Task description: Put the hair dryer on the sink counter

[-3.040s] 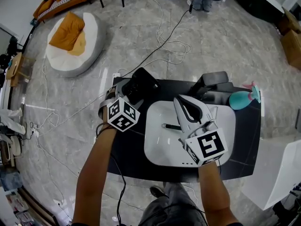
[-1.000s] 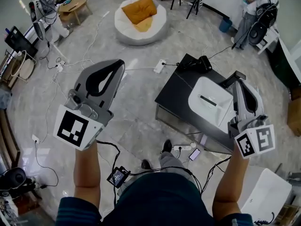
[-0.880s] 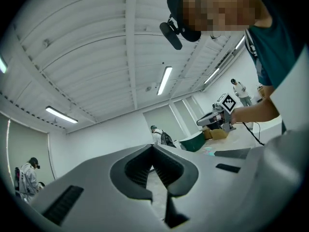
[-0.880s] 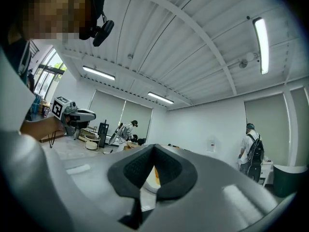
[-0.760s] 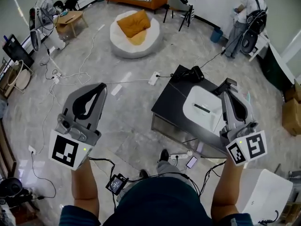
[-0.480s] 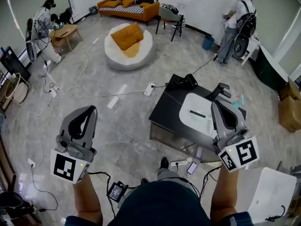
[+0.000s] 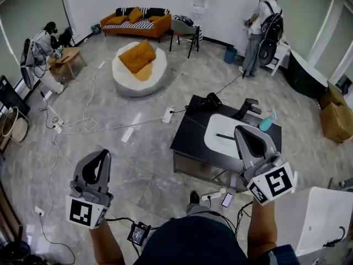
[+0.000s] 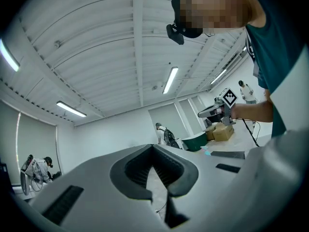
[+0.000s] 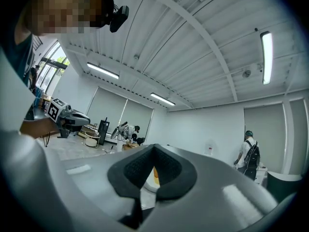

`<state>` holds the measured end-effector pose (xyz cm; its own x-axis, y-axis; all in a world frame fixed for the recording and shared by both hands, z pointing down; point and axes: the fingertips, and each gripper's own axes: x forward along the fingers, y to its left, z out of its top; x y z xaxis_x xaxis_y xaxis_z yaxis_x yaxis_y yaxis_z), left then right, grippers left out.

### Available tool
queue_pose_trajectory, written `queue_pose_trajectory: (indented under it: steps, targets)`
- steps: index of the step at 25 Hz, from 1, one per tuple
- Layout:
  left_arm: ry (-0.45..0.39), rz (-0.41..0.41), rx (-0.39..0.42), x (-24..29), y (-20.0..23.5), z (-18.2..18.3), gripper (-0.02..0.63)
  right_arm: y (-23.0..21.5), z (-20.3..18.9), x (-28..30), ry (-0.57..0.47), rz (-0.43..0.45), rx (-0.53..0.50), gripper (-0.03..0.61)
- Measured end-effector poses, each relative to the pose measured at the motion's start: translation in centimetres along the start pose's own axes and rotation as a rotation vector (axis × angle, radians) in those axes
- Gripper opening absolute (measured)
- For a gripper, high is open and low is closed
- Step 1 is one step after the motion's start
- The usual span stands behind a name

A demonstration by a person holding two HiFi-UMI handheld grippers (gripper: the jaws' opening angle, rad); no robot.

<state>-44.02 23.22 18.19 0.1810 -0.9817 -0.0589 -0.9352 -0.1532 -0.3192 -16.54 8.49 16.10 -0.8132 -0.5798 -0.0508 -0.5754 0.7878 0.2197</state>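
Note:
The black hair dryer (image 7: pixel 212 100) lies at the far left corner of the black sink counter (image 7: pixel 187 138), beside the white basin (image 7: pixel 223 134), with its cord running off the edge. Both grippers are held up in the air, well short of the counter. My left gripper (image 7: pixel 103 153) hangs over the floor at lower left, jaws closed together with nothing between them (image 8: pixel 153 150). My right gripper (image 7: pixel 241 129) hovers in front of the basin's near side, shut and empty too (image 9: pixel 154 150). Each gripper view looks up at the ceiling.
A black faucet (image 7: pixel 247 106) and a teal object (image 7: pixel 266 124) stand at the basin's far side. Cables and a power strip (image 7: pixel 167 115) lie on the floor left of the counter. A white beanbag (image 7: pixel 138 66), a sofa (image 7: pixel 134 19), cardboard boxes (image 7: pixel 333 110) and people stand farther off.
The view has drawn back and lifted, so the counter looks smaller and farther. Both grippers have sunk lower in the view and stay shut. The hair dryer has not moved.

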Motion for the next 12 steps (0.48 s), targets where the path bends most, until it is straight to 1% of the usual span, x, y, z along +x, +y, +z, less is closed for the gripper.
queue_pose_trajectory:
  steps: [12]
  targets:
    - [0.009, 0.0, -0.014, -1.9, 0.0, -0.6, 0.006, 0.6, 0.2, -1.3, 0.015, -0.021, -0.007, 0.006]
